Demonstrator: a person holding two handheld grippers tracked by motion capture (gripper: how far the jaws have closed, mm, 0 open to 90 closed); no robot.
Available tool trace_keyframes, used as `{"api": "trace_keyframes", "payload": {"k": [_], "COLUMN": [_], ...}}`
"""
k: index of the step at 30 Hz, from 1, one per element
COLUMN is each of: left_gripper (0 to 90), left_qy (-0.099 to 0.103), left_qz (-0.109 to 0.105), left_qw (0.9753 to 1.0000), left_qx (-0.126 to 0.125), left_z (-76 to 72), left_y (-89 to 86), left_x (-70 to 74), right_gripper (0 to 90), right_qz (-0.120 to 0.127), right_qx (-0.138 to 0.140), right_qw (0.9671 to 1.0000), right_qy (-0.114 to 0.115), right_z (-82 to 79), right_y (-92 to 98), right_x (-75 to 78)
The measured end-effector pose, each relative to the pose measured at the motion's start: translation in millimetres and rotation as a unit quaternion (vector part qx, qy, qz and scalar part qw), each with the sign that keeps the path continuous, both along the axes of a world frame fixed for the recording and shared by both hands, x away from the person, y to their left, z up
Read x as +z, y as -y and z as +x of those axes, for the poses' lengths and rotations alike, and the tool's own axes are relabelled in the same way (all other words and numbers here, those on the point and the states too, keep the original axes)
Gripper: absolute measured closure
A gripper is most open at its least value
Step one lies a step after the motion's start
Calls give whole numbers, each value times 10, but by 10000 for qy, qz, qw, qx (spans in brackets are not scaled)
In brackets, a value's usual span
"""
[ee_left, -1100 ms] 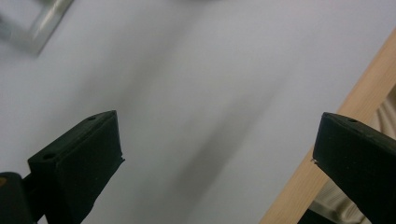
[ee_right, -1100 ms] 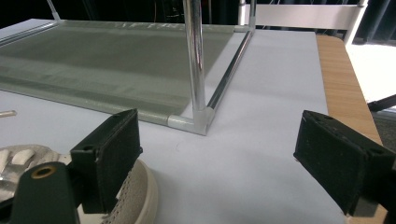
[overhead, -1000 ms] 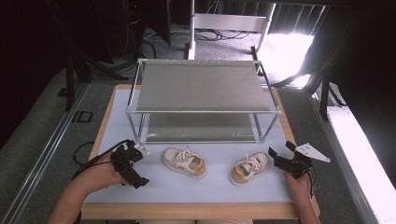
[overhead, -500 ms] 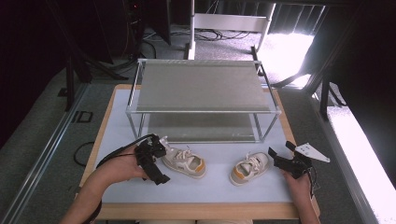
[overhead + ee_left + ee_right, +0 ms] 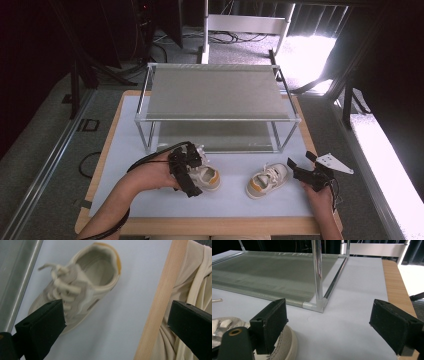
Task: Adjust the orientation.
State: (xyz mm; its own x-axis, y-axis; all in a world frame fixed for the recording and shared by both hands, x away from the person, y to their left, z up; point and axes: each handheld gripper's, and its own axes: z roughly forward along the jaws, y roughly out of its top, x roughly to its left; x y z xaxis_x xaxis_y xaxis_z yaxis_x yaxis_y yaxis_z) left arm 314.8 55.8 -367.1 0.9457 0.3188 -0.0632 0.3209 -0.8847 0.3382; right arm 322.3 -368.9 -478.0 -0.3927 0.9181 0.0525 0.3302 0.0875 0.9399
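Left tongs [image 5: 192, 167] hang spread wide over the left shoe [image 5: 202, 175], gripping nothing; shoe lies on the bench [image 5: 225, 200] mat near the front edge, before the metal rack [image 5: 215, 97]. Right tongs [image 5: 305, 172], also apart, sit just beside the right shoe [image 5: 267, 180], toward the bench's right edge.

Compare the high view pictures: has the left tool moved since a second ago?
Yes. The left tool has moved rightward, in from the table's left side, and now sits over the left shoe, near the front left leg of the rack.
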Motion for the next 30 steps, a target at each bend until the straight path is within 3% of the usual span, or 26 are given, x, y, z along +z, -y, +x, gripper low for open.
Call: {"api": "trace_keyframes", "payload": {"k": [9, 14, 20, 22, 25, 30], "left_gripper": [9, 9, 9, 61, 70, 209], "left_qy": [-142, -282, -363, -383, -468, -548], "left_qz": [135, 192, 454, 447, 446, 553], "left_qw": [9996, 9992, 9982, 9982, 9979, 9966], "left_qx": [-218, -192, -143, -78, 37, 285], "left_z": [39, 85, 130, 150, 196, 271], "left_y": [311, 435, 563, 596, 639, 676], "left_x": [-51, -122, -225, -251, -298, -392], "right_gripper": [136, 138, 139, 139, 139, 139], "right_qz": [-9, -14, -31, -37, -37, -38], "right_qx": [8, 9, 17, 18, 17, 13], "right_qw": [10000, 10000, 10000, 10000, 10000, 10000], "right_qy": [7, 2, -8, -10, -8, -3], "right_z": [-1, 1, 3, 3, 2, 1], "right_y": [-2, -3, -5, -5, -6, -6], "right_x": [0, 0, 0, 0, 0, 0]}}
